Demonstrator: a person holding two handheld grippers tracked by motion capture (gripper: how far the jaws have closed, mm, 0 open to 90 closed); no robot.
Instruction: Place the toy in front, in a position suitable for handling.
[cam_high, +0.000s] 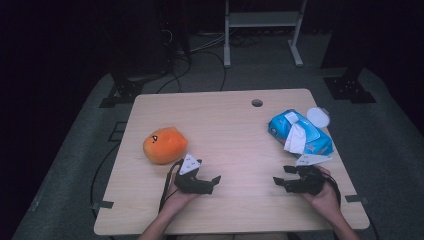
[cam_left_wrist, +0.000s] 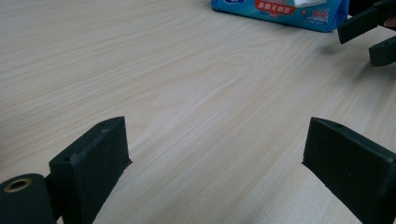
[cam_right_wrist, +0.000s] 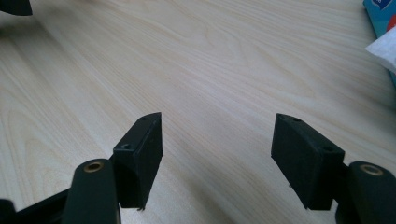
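Two grippers rest near the table's (cam_high: 225, 115) front edge, jaws spread, holding nothing. Left gripper (cam_high: 214, 181): orange plush toy (cam_high: 164, 145) lies just beside it, behind and to its left. Right gripper (cam_high: 281, 176): blue wipes pack (cam_high: 300, 132) lies close behind it, near the right edge. Bare tabletop separates both grippers.

The table (cam_high: 235, 125) is seen whole from high up, looking forward and down. In each gripper view the wood is seen from very low and close, facing the middle. The blue wipes pack (cam_high: 300, 132) (cam_left_wrist: 280, 10) (cam_right_wrist: 380, 14) is shared by all three.
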